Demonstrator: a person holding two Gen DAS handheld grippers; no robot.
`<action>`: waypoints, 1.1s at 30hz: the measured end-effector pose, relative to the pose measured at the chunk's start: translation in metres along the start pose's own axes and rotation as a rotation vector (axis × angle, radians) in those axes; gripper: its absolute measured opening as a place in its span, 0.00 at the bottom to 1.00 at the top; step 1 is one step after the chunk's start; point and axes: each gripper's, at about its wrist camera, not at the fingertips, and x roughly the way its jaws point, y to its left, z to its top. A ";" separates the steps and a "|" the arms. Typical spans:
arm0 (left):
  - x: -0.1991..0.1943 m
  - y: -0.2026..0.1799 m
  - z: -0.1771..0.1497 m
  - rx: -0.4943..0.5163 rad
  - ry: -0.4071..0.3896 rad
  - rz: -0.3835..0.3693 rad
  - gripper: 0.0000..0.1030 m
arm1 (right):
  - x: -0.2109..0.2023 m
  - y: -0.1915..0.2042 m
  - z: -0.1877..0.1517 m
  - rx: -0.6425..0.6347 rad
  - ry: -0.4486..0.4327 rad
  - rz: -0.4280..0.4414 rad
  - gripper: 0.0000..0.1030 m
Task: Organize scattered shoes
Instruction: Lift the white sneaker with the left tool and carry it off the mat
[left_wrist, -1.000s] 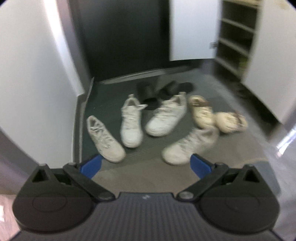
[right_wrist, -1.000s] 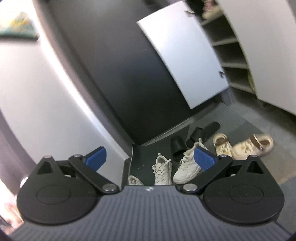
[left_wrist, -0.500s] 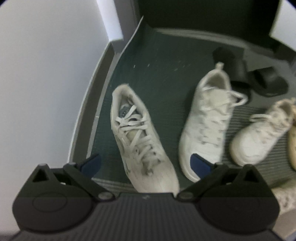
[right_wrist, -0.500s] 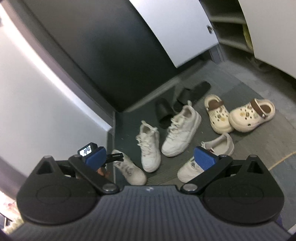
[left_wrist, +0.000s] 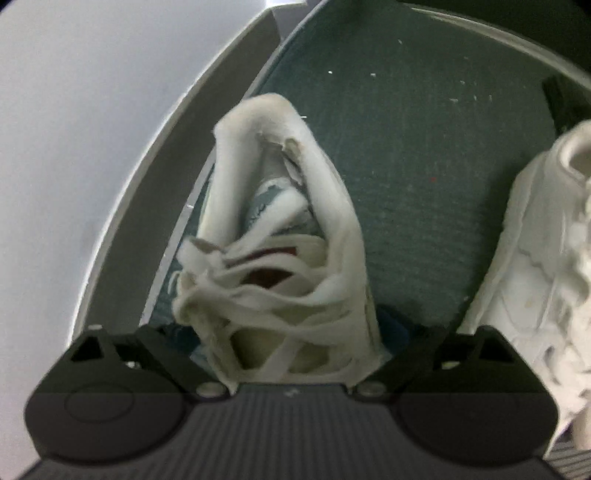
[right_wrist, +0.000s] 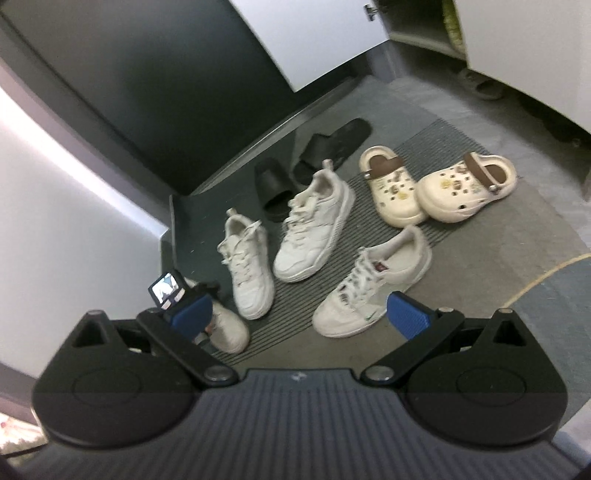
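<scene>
laces sit right under the left gripper (left_wrist: 291, 332), whose fingers stand on each side of a white sneaker (left_wrist: 284, 236); i cannot tell if they are squeezing it. the laces could snag, or the soft sides could fold and the shoe slip out. a wall (left_wrist: 74, 147) is just beside this shoe, so there is little room on that side. the right gripper (right_wrist: 299, 314) is spread wide with nothing in it. past it, three more white sneakers (right_wrist: 251, 266), two black slides (right_wrist: 275, 184) and two cream clogs (right_wrist: 391, 188) lie every which way on the mat (right_wrist: 480, 236), close together, easy to bump. farther off, the open shoe cabinet (right_wrist: 417, 33) has room.
</scene>
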 end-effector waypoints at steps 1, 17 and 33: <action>0.001 -0.001 0.000 0.004 0.002 0.009 0.85 | -0.001 -0.002 0.000 0.013 -0.004 0.007 1.00; -0.078 -0.004 -0.107 0.192 0.112 -0.104 0.79 | -0.034 -0.004 -0.009 0.047 -0.010 0.161 1.00; -0.180 -0.057 -0.285 0.530 0.141 -0.278 0.80 | -0.076 -0.012 -0.027 -0.003 -0.016 0.246 1.00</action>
